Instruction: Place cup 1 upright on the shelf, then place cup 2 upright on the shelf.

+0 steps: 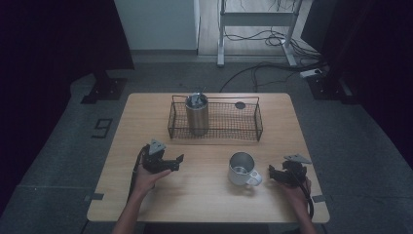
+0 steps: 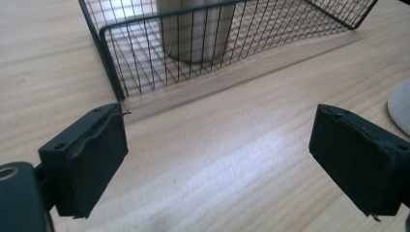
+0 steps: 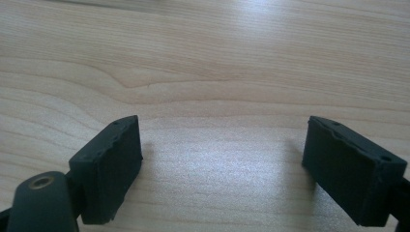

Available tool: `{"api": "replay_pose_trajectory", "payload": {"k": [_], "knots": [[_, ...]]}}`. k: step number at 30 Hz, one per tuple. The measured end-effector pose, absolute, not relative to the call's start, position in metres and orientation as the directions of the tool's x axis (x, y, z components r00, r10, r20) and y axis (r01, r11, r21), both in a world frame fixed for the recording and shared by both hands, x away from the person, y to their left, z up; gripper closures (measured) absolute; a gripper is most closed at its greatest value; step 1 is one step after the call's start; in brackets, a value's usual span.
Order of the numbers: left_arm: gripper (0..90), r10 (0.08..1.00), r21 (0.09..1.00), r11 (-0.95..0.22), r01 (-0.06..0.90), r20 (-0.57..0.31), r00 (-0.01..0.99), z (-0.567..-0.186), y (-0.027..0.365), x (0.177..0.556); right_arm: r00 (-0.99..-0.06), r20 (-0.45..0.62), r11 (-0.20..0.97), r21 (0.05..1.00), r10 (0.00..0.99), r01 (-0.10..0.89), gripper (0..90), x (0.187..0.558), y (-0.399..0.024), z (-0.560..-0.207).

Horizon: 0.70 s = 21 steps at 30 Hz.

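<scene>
Nearby, the mug (image 1: 242, 168) sits just left of the right gripper's (image 1: 273, 173) empty, parted fingers (image 3: 109, 166).

Table (image 1: 204, 195): pale wood, visible grain, faint satin sheen. Basket (image 1: 215, 132) at its far edge: thin black wire mesh. Tumbler (image 1: 197, 116) inside basket: brushed metal. Mug (image 1: 241, 169) nearer than basket: probably matt metal. Gripper pads (image 2: 94, 159): matt black, rubbery.

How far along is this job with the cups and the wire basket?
Looks done: the steel tumbler stands upright inside the wire basket. In hand: nothing; the left tongs and the right tongs are open and empty, the right ones near the white mug. Probably left: the white mug sits on the table outside the basket and likely goes in next.
</scene>
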State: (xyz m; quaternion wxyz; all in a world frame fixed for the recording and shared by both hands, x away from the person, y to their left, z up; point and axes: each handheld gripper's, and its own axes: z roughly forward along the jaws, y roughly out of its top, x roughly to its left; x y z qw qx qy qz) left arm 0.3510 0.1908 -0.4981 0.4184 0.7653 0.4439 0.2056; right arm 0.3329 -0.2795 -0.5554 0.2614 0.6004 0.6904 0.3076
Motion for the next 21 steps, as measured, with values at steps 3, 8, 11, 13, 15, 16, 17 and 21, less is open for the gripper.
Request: {"api": "replay_pose_trajectory", "payload": {"k": [3,8,11,13,15,16,17,21], "knots": [[7.5,0.854,0.825,-0.253,0.505,-0.055,0.518,-0.5,0.192,0.349,-0.137,0.009,0.086,0.739,0.991,0.669,13.7,0.332,-0.279,-0.555],[7.5,0.85,0.827,-0.241,0.508,-0.073,0.522,-0.502,0.192,0.348,-0.134,0.01,0.083,0.738,0.991,0.669,13.5,0.332,-0.279,-0.555],[7.5,0.851,0.825,-0.251,0.506,-0.061,0.522,-0.504,0.191,0.347,-0.131,0.003,0.085,0.742,0.991,0.665,13.4,0.331,-0.278,-0.555],[7.6,0.851,0.827,-0.252,0.503,-0.058,0.521,-0.504,0.191,0.347,-0.133,0.002,0.088,0.743,0.991,0.663,13.3,0.331,-0.278,-0.555],[7.8,0.85,0.826,-0.259,0.501,-0.051,0.525,-0.505,0.19,0.346,-0.14,0.007,0.088,0.748,0.99,0.658,13.3,0.33,-0.277,-0.554],[7.8,0.85,0.825,-0.262,0.5,-0.049,0.525,-0.506,0.189,0.346,-0.142,0.011,0.085,0.751,0.99,0.655,13.3,0.329,-0.277,-0.552],[7.8,0.849,0.823,-0.266,0.501,-0.046,0.526,-0.506,0.189,0.346,-0.144,0.014,0.083,0.757,0.99,0.649,13.3,0.327,-0.277,-0.55],[7.8,0.847,0.814,-0.281,0.509,-0.039,0.53,-0.512,0.186,0.346,-0.165,0.017,0.089,0.785,0.986,0.613,13.3,0.32,-0.274,-0.539]]}}
